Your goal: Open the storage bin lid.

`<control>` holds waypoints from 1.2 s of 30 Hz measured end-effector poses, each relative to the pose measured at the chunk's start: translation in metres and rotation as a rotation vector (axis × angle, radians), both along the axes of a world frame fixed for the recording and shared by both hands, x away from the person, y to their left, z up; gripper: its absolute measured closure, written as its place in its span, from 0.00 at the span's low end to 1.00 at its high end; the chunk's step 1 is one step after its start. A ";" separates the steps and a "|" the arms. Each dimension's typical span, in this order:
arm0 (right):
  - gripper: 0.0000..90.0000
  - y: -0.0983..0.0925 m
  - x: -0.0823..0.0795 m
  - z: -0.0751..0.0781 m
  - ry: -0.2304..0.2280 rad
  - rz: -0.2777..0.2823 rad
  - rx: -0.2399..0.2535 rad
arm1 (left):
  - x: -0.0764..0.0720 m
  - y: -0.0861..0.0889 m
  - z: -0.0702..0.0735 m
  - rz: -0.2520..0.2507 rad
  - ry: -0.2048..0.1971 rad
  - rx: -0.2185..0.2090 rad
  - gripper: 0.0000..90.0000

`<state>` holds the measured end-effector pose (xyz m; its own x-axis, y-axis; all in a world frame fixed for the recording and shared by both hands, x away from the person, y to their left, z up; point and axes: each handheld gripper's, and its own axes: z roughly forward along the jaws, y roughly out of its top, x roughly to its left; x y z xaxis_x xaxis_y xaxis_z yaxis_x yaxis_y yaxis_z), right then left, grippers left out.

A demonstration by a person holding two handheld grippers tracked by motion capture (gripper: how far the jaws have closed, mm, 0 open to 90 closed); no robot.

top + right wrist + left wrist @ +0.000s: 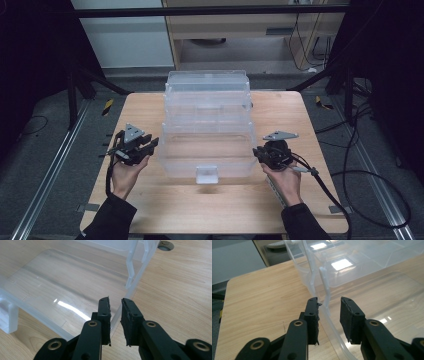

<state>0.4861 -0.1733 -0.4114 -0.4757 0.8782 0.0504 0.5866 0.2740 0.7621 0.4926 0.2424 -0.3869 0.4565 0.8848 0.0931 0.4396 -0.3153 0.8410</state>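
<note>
your left gripper (148, 145) and right gripper (261, 152) are matte black, each topped by a grey three-cornered plate. each one's jaws are two flat arms with brass-ringed pivot holes, ending in blocky black pads (312, 317) with small screws in their sides and frayed, ragged edges. a black cable (325, 187) trails from the right gripper, another from the left. your sleeves (112, 217) are dark, reaching to the wrists.

Grey floor (45, 150), wooden cabinet (240, 30), cables (370, 165) beyond.
</note>
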 end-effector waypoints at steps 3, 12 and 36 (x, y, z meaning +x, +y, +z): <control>0.86 0.000 0.000 0.000 -0.001 0.000 -0.001 | 0.000 -0.001 -0.005 -0.009 0.012 0.007 0.73; 0.87 0.001 -0.001 -0.001 -0.013 -0.004 -0.008 | 0.001 -0.009 -0.021 -0.027 0.056 0.068 0.71; 0.87 0.003 -0.006 0.000 -0.012 -0.006 -0.014 | -0.001 -0.010 -0.029 0.006 0.132 0.063 0.80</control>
<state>0.4803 -0.1702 -0.4117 -0.4708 0.8816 0.0327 0.5792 0.2809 0.7652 0.4920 0.2319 -0.4158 0.4636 0.8817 0.0878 0.5471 -0.3628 0.7543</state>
